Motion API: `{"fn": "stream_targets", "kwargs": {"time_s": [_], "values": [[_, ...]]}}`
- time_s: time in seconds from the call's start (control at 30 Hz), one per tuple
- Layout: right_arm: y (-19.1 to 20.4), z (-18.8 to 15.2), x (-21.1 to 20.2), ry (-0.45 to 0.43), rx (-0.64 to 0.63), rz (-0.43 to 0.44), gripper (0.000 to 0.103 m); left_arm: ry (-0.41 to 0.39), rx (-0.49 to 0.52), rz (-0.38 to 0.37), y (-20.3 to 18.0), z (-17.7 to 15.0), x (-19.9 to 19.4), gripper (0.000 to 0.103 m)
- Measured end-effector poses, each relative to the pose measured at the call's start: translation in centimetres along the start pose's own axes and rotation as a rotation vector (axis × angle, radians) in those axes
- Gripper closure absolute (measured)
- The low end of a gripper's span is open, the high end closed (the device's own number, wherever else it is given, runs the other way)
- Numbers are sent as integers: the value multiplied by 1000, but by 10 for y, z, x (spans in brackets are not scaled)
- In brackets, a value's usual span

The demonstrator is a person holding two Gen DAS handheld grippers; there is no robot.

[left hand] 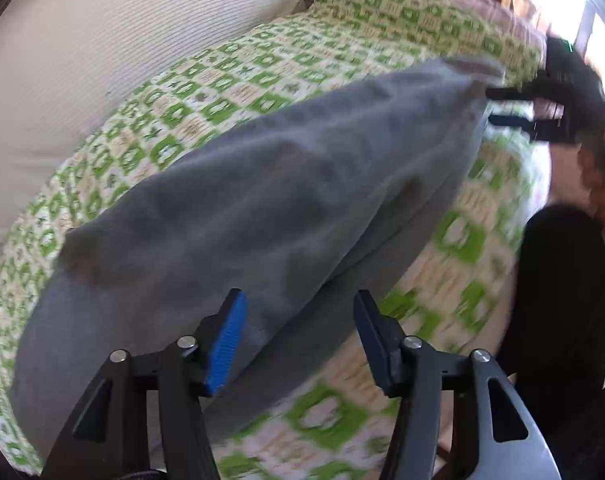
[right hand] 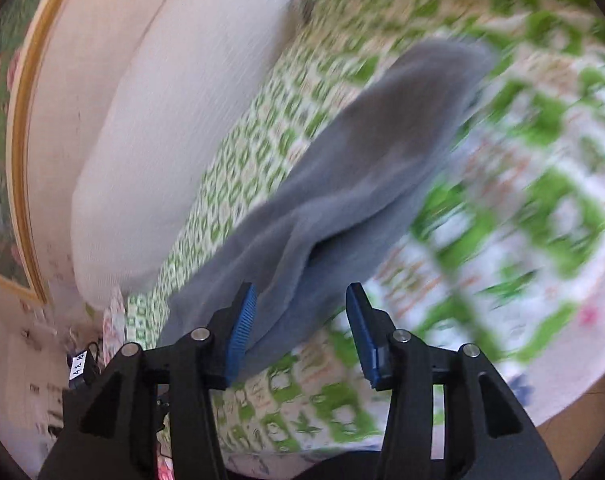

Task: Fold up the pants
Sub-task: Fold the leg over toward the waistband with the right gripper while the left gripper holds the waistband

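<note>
Grey pants (left hand: 262, 200) lie folded lengthwise in a long band on a green-and-white patterned bedspread (left hand: 230, 64). In the left wrist view my left gripper (left hand: 300, 300) stands open over the near end of the pants, its blue pad (left hand: 226, 348) beside the cloth and nothing pinched. At the far end my right gripper (left hand: 496, 107) is open next to the cloth's edge. In the right wrist view the right gripper (right hand: 302, 296) is open at the near end of the pants (right hand: 342, 152), which stretch away up and to the right, with a fold gaping near the fingers.
A white pillow (left hand: 102, 60) lies along the far side of the bed, also in the right wrist view as the pillow (right hand: 174, 140). A framed picture (right hand: 6, 120) hangs at left. A person's dark-clad leg (left hand: 562, 300) stands at the bed's right edge.
</note>
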State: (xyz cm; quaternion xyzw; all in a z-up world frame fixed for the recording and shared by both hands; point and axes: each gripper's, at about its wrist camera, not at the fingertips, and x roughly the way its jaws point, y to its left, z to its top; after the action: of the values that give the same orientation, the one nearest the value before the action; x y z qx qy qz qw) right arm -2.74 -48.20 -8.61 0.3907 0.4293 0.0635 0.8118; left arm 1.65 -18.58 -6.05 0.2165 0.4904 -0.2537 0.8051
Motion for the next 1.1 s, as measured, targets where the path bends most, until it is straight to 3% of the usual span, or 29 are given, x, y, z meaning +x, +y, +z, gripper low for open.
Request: {"fn": "stream_targets", "kwargs": {"time_s": [0.13, 0.17, 0.2, 0.23, 0.27, 0.4, 0.57, 0.73, 0.83, 0.9, 0.97, 1.1], "values": [[10, 8, 16, 15, -8, -41, 54, 41, 9, 46, 13, -13, 19, 46], [11, 12, 19, 16, -19, -49, 55, 44, -3, 28, 17, -15, 22, 51], [13, 12, 19, 12, -27, -45, 59, 48, -22, 3, 23, -16, 25, 67], [15, 17, 20, 2, -35, -44, 83, 51, -42, -18, 28, -16, 25, 78], [16, 18, 19, -11, -52, -61, 99, 46, -58, -30, 34, -17, 21, 91], [14, 12, 2, -41, -73, -27, 99, 8, -54, -51, 44, -24, -1, 100], [3, 5, 0, -28, -41, -24, 100, 0, -43, -119, 34, -48, -23, 100], [-1, 13, 12, 22, -10, -68, 98, 55, -56, -150, 22, -64, -1, 95], [0, 16, 20, 69, -2, -160, 84, 57, -103, -162, 28, -65, -2, 90], [-1, 14, 13, 45, 7, -150, 76, 29, -114, -140, 32, -64, -15, 70], [-3, 12, 3, 12, 3, -172, 58, 1, -122, -95, 42, -62, -27, 53], [-13, 12, -17, -49, 24, -174, 57, 9, -183, -54, 69, -67, -27, 52]]}}
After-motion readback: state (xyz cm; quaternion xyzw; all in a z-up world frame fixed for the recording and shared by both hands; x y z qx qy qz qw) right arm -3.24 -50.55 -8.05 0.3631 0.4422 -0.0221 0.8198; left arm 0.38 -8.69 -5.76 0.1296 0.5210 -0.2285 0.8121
